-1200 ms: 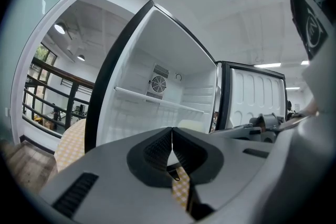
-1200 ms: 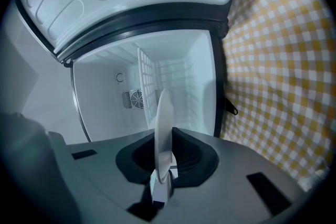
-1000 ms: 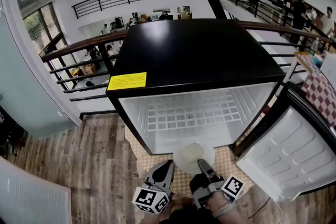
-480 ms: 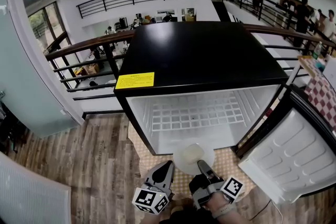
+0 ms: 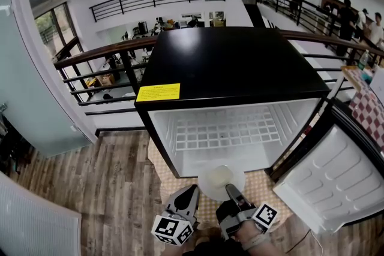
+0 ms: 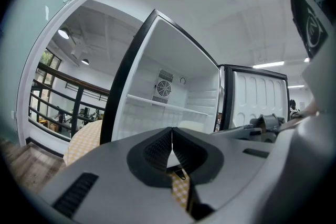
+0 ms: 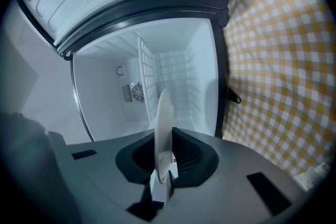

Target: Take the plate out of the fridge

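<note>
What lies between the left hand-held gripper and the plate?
Nothing stands there: in the head view, only the checked mat shows between the left hand-held gripper and the plate.

A black mini fridge [image 5: 228, 66], its door [image 5: 336, 180] swung open at right, stands on a yellow-checked mat [image 5: 264, 181] laid over the wood-plank floor [image 5: 102, 189].

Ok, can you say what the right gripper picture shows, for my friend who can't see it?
The right gripper is shut on a white plate, seen edge-on, in front of an open fridge. Its white inside shows a wire shelf and a small round fan; a yellow checked mat lies at the right.
</note>
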